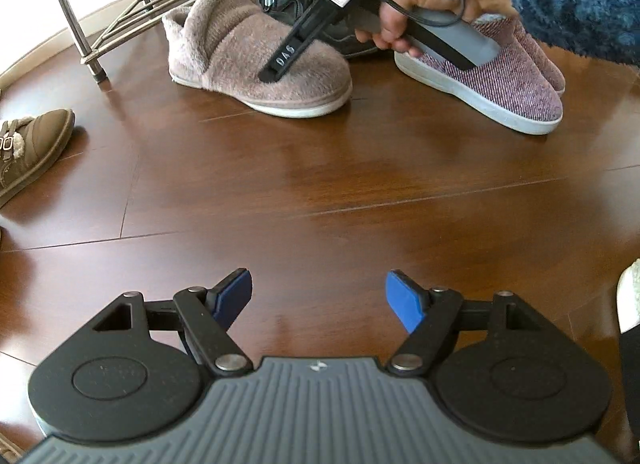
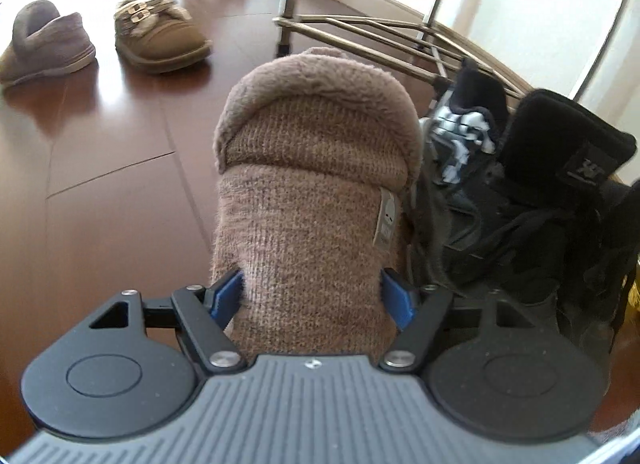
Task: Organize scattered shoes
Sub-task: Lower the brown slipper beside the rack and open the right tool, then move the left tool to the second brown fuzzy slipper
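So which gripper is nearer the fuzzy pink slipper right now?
Right. The right gripper straddles the fuzzy pink slipper, pads at its sides. The left gripper hangs open over bare floor, well short of it.

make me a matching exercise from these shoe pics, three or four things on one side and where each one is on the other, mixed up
Things:
1. fuzzy pink slipper
2. black sneaker
3. buckled brown shoe
4. left gripper

Places:
A. over bare wood floor
B. far left on the floor, beside a brown slipper
C. between the right gripper's pads
D. by the metal rack, right of the slipper

Pairs: 1-C, 2-D, 3-B, 4-A
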Action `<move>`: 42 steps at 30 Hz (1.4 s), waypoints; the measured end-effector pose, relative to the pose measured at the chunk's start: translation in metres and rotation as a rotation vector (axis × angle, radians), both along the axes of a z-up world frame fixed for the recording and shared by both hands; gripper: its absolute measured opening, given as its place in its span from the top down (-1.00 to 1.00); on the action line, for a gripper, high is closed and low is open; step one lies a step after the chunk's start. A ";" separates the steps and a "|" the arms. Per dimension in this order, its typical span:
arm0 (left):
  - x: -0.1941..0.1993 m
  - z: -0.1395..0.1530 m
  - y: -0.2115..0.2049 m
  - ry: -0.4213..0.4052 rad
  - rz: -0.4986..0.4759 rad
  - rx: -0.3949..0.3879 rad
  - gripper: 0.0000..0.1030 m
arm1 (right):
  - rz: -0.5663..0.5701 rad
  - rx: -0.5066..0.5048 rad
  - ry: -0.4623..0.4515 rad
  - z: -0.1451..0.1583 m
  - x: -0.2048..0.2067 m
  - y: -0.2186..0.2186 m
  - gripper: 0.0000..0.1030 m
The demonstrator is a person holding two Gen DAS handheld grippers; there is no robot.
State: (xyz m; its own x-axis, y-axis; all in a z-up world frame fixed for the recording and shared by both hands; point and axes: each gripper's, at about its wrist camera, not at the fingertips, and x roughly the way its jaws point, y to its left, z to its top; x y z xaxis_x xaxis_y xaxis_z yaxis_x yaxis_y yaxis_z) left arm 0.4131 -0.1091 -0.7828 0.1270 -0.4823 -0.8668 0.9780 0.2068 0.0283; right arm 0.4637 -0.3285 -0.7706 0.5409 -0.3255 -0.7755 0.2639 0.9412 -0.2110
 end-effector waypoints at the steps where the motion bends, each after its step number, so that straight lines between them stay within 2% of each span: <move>1: 0.000 0.000 0.000 -0.001 -0.001 0.003 -0.46 | -0.004 -0.002 -0.006 -0.001 0.000 -0.002 -0.36; 10: -0.009 0.008 0.011 -0.019 0.009 0.001 -0.46 | -0.053 -0.010 -0.031 -0.003 0.014 -0.008 -0.36; 14: -0.011 0.013 0.021 -0.031 0.031 -0.013 -0.46 | -0.054 -0.021 -0.027 -0.001 0.014 -0.007 -0.58; 18: -0.008 0.017 0.036 -0.028 0.076 -0.027 -0.46 | -0.083 -0.057 -0.055 0.012 0.001 0.006 -0.69; 21: -0.004 0.018 0.051 -0.010 0.124 -0.025 -0.46 | -0.124 -0.025 -0.123 0.022 -0.025 0.022 -0.78; 23: -0.001 0.019 0.067 -0.002 0.169 -0.018 -0.46 | -0.175 -0.004 -0.106 0.018 -0.037 0.031 -0.62; 25: 0.002 0.021 0.082 0.003 0.209 -0.015 -0.46 | -0.182 0.021 -0.163 0.028 -0.052 0.044 -0.61; 27: 0.004 0.025 0.109 0.009 0.280 -0.016 -0.46 | -0.175 0.083 -0.223 0.039 -0.064 0.061 -0.65; 29: 0.008 0.028 0.128 0.012 0.334 -0.016 -0.46 | -0.165 0.158 -0.222 0.041 -0.068 0.081 -0.70; 32: 0.018 0.039 0.172 0.013 0.468 -0.029 -0.46 | -0.087 0.257 -0.136 0.033 -0.061 0.115 -0.68; 36: 0.028 0.057 0.222 -0.006 0.611 -0.052 -0.46 | 0.058 0.288 -0.075 0.031 -0.044 0.167 -0.63; 39: 0.036 0.068 0.250 -0.035 0.678 -0.074 -0.46 | 0.182 0.302 -0.044 0.038 -0.019 0.202 -0.60; 42: 0.048 0.073 0.265 -0.042 0.712 -0.090 -0.46 | 0.294 0.269 -0.031 0.050 0.015 0.236 -0.59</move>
